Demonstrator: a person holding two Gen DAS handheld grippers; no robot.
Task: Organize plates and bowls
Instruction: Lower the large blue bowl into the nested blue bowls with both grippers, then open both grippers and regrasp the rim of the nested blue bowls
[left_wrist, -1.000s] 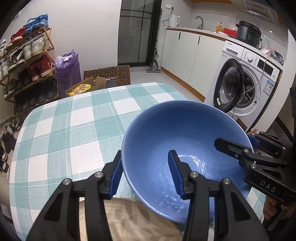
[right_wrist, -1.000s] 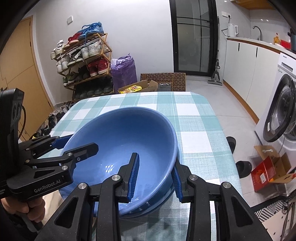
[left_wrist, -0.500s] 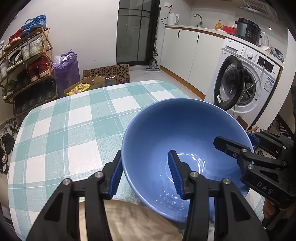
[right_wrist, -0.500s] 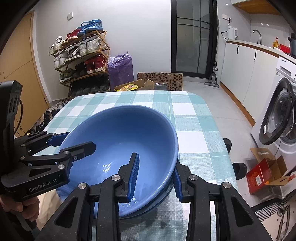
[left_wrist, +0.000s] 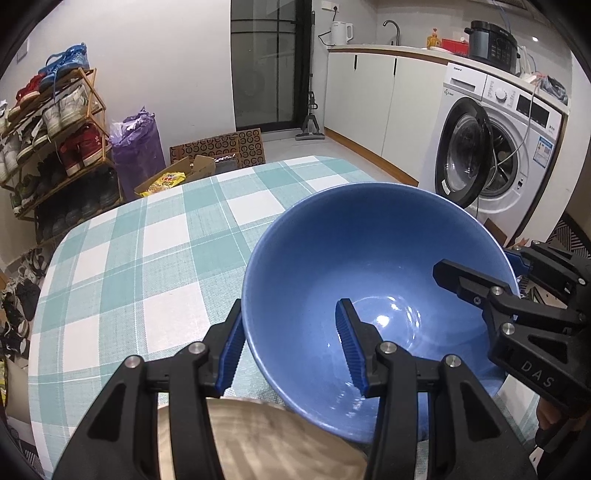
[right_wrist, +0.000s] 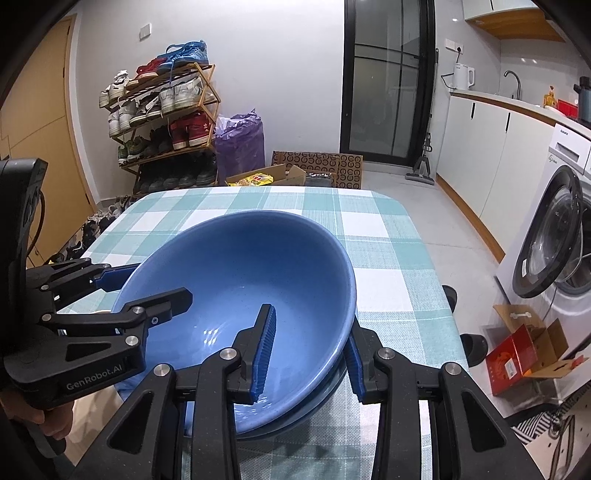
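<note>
Left jaws: my left gripper (left_wrist: 291, 347) straddles the near rim of the blue bowl (left_wrist: 369, 266), fingers a shade wider than a second ago; whether they still pinch, I cannot tell.
Right jaws: my right gripper (right_wrist: 308, 350) stays narrow across the opposite rim, apparently clamped.
Bowl: tilted, low over the checked table (left_wrist: 147, 258), seemingly nesting onto a second blue dish (right_wrist: 317, 395) beneath.
Change: the bowl has barely shifted; I judge placement nearly done, release next.
Nearby: a wooden plate (left_wrist: 266, 443) just beside.
</note>
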